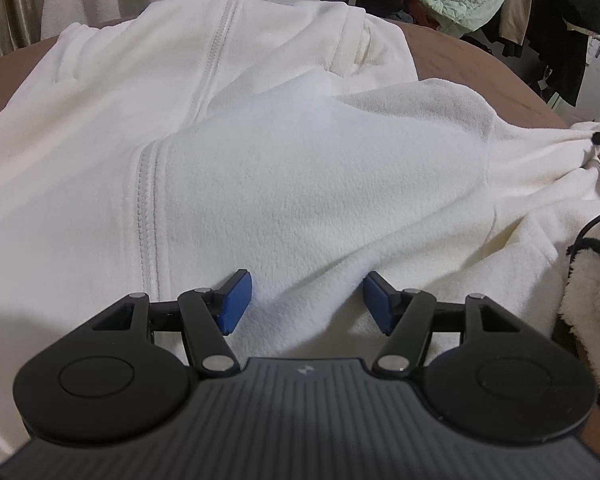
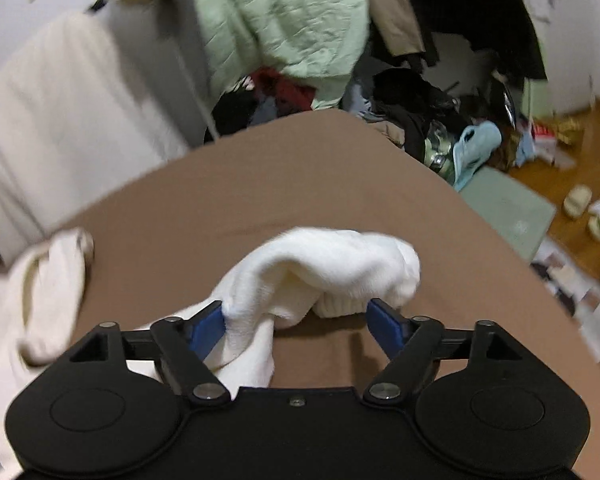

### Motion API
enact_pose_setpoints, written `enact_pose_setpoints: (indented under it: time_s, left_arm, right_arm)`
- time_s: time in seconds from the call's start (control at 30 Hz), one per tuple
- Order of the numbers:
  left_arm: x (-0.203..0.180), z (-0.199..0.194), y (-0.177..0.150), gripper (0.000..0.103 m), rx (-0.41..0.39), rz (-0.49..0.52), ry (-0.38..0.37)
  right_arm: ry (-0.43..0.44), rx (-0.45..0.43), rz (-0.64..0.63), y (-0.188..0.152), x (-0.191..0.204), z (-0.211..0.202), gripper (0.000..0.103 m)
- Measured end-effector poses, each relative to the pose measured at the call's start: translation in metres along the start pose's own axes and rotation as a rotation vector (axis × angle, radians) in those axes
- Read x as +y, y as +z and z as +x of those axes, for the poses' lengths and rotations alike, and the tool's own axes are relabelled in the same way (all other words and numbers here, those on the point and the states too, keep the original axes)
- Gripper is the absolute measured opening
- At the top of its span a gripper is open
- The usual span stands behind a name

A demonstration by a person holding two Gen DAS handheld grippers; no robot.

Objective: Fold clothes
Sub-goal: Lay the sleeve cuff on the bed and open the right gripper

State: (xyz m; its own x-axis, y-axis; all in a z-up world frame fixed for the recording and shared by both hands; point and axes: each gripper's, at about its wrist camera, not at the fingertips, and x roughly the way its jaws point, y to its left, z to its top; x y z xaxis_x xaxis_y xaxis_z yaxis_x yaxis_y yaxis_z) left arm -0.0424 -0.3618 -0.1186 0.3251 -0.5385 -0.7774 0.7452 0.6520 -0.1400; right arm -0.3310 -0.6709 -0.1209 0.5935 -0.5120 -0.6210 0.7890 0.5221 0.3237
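Jacket: a white fleece jacket [image 1: 300, 168] lies spread over the brown surface [image 2: 260, 176], zip [image 1: 148, 208] running from near to far on its left half, one sleeve pulled out toward the right edge.
Left tongs: the left tongs [image 1: 306, 300] stand half open, a ridge of fleece rising between the blue pads [image 1: 236, 300]; both pads seem to touch the cloth, but whether they pinch it I cannot tell.
Right tongs: the right tongs [image 2: 296, 326] are spread wide, the sleeve end [image 2: 328, 272] bunched between them; it leans on the left pad while the right pad stands clear, so nothing is held.
Risk, sleeve: I'd say the cuff sits in a loose heap and could flop back or unroll once the tongs pull away, leaving a lumpy fold.
Risk, body: if the left tongs lift with only a thin pinch, the fleece may slip out, or drag the whole jacket and skew the zip line.
Risk, edge: the sleeve lies near the surface's right side and could slide off.
Left wrist view alone: the full body, zip and far collar, plus a fluffy cream garment [image 1: 592, 300] at near right.
Right wrist view alone: the cuff up close, the bare brown surface beyond, a clothes pile [image 2: 400, 112] and slippers [image 2: 588, 212] on the floor.
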Motion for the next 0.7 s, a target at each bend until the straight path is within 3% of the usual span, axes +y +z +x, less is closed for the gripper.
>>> enact_pose_setpoints:
  time_s: [0.1, 0.23, 0.33, 0.47, 0.6, 0.7]
  left_arm:
    - [0.0, 0.001, 0.0, 0.062, 0.0, -0.001, 0.001]
    - [-0.003, 0.002, 0.0, 0.062, 0.0, 0.008, 0.011]
    - [-0.002, 0.001, 0.0, 0.062, -0.002, 0.012, 0.015]
    - [0.0, -0.001, -0.001, 0.062, -0.005, 0.009, 0.016]
    - [0.001, -0.001, -0.003, 0.062, -0.01, 0.007, 0.016]
    - [0.002, 0.0, -0.003, 0.064, -0.015, -0.003, 0.012]
  right_arm:
    - [0.014, -0.059, 0.023, -0.001, 0.006, 0.009, 0.082]
    - [-0.094, -0.155, -0.298, -0.003, 0.057, 0.023, 0.082]
    - [-0.023, -0.178, -0.413, 0.004, 0.086, 0.026, 0.082]
    - [0.093, -0.161, -0.233, 0.015, 0.073, 0.012, 0.082]
    - [0.009, -0.147, 0.05, 0.002, 0.025, -0.013, 0.083]
    - [0.008, -0.064, 0.227, -0.021, -0.013, -0.011, 0.083]
